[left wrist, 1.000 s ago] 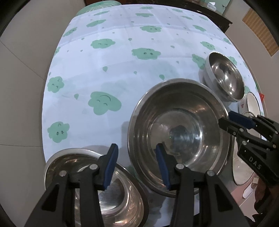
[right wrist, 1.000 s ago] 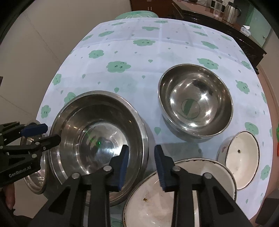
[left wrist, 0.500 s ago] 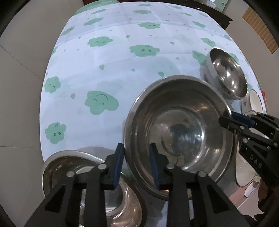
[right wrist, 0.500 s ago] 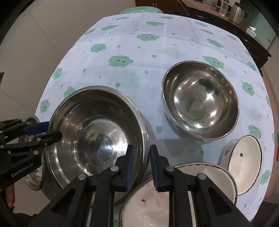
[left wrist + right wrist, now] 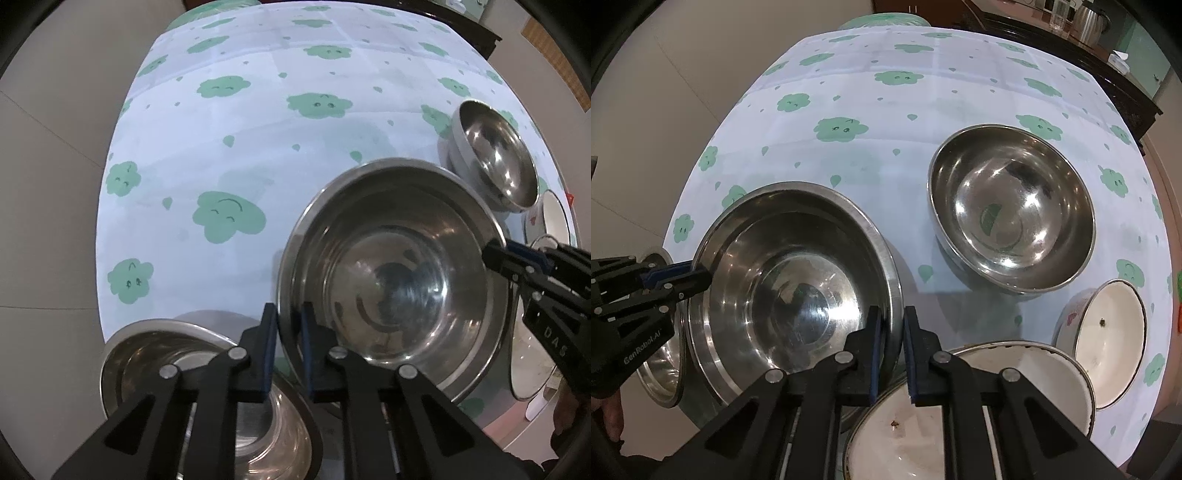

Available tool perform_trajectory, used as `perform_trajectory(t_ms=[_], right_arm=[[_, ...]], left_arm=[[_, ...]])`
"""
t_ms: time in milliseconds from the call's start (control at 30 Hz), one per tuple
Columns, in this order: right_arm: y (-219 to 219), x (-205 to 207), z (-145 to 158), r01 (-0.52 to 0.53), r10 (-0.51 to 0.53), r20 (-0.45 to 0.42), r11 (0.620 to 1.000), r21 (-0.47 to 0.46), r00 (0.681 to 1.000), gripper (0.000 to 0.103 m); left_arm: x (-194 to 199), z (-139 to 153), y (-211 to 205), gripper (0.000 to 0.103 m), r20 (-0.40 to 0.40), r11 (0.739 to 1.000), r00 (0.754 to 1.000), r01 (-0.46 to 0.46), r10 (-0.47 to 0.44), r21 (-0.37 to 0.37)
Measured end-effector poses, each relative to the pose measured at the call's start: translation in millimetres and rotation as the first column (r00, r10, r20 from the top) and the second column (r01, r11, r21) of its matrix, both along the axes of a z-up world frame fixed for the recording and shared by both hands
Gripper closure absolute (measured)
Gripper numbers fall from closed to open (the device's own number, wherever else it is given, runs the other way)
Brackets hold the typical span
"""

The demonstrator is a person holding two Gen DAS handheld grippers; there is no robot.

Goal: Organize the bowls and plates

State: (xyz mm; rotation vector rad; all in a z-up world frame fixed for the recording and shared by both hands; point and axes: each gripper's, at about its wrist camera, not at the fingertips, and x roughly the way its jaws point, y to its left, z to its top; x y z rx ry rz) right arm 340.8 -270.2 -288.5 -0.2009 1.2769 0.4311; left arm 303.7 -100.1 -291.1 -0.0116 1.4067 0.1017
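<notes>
Tablecloth [image 5: 258, 122] unchanged; both grippers newly clamped on basin [image 5: 399, 280].

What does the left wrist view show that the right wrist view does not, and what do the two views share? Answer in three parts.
Only the left wrist view: the inside of the near steel bowl at the table's edge, which the right view shows only as a sliver.

Only the right wrist view: the inside of the large white bowl, and a kettle and glass on the dark sideboard.

Both: the big steel bowl, with the left gripper and the right gripper each closed on its rim at opposite sides; the far steel bowl; the small white bowl; the cloud-print tablecloth.
</notes>
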Motion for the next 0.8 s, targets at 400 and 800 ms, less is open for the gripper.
perform_trajectory(t_ms=[400, 800], right_arm=[[-1, 5, 15, 0.008, -0.008, 0.021, 1.0, 0.013, 1.0, 0.091], [3, 6, 30, 0.0, -0.001, 0.035, 1.0, 0.025, 0.999, 0.091]], left_arm=[[3, 24, 4, 0.095, 0.038, 1.0, 0.999, -0.004, 0.004, -0.003], [-3, 43, 9, 0.095, 0.067, 1.0, 0.998, -0.013, 0.014, -0.008]])
